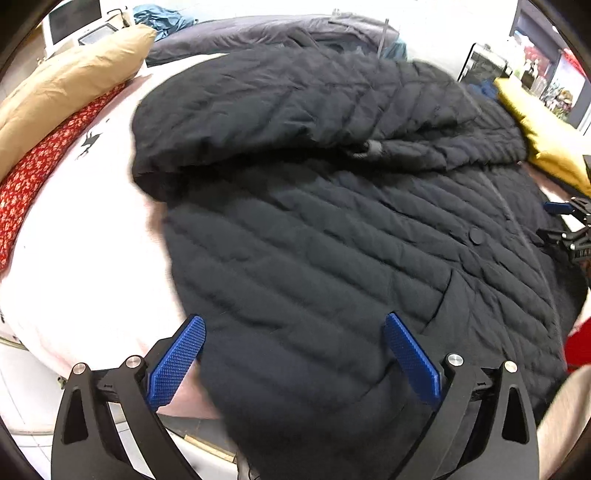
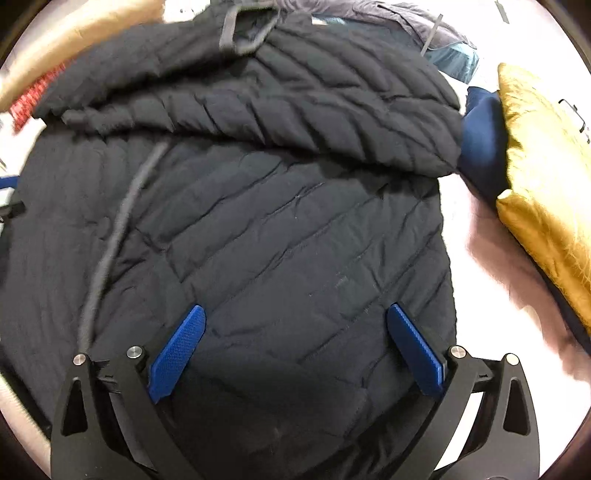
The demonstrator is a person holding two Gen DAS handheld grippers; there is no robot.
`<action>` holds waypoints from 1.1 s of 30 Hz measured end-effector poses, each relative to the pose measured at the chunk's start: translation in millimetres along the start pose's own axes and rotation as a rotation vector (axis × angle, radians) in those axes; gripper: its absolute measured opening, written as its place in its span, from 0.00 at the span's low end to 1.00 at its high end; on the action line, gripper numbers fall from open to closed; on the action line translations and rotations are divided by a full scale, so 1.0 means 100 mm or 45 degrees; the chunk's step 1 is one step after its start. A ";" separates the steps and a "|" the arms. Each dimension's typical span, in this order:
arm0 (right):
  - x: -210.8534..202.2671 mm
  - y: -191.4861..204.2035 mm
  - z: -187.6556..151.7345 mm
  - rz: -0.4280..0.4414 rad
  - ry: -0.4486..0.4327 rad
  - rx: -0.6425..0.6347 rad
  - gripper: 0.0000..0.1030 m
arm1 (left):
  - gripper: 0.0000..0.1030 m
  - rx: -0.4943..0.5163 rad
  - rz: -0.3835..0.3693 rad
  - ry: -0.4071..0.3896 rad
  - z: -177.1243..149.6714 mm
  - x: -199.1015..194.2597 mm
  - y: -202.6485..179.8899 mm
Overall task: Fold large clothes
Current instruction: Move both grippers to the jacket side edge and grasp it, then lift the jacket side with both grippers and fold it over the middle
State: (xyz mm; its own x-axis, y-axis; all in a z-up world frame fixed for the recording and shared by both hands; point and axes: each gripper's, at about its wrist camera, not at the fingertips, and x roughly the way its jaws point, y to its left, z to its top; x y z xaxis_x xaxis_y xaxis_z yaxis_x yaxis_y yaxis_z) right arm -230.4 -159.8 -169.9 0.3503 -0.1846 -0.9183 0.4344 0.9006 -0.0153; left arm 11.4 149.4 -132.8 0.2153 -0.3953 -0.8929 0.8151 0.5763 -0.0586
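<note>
Black quilted puffer coat [image 1: 332,229] spread flat on pale pink bed [image 1: 85,251], sleeves folded across upper body, probably to narrow it. Long axis runs away from cameras; collar at far end, apparently. Left tongs [image 1: 293,354] and right tongs [image 2: 295,349] hover wide open, empty, above hem.

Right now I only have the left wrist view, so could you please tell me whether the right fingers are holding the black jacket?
Observer: No, the right gripper is wide open above the black jacket, gripping nothing.
Operator: Thank you. Where does the jacket's edge on that side end?
Observer: On the pink sheet, apart from the gold cushion.
Operator: Can you see the collar?
Observer: A grey hanging loop shows at the jacket's far end.
</note>
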 end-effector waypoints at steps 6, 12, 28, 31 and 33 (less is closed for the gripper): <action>-0.25 -0.61 -0.23 0.162 -0.052 0.208 0.95 | 0.74 -0.240 -0.079 -0.039 -0.28 -0.18 0.67; -0.18 -1.02 -0.60 0.276 -0.004 0.449 0.86 | 0.64 -0.437 -0.283 -0.056 -0.70 -0.21 0.85; -0.26 -0.65 -0.83 0.451 0.152 0.242 0.57 | 0.62 -0.297 -0.661 0.161 -1.05 0.24 0.10; -0.24 -0.70 -0.90 0.571 0.154 0.347 0.41 | 0.46 -0.321 -0.733 0.120 -0.97 0.19 0.04; -0.24 -0.69 -0.90 0.603 0.131 0.376 0.31 | 0.28 -0.367 -0.793 0.057 -0.87 0.13 0.01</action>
State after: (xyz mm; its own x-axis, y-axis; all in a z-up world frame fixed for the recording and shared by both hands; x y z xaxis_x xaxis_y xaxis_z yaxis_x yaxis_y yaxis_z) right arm -343.7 -181.9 -182.8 0.4870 0.2654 -0.8321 0.4686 0.7246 0.5053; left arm -31.7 207.4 -182.9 -0.2743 -0.6883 -0.6715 0.6030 0.4208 -0.6777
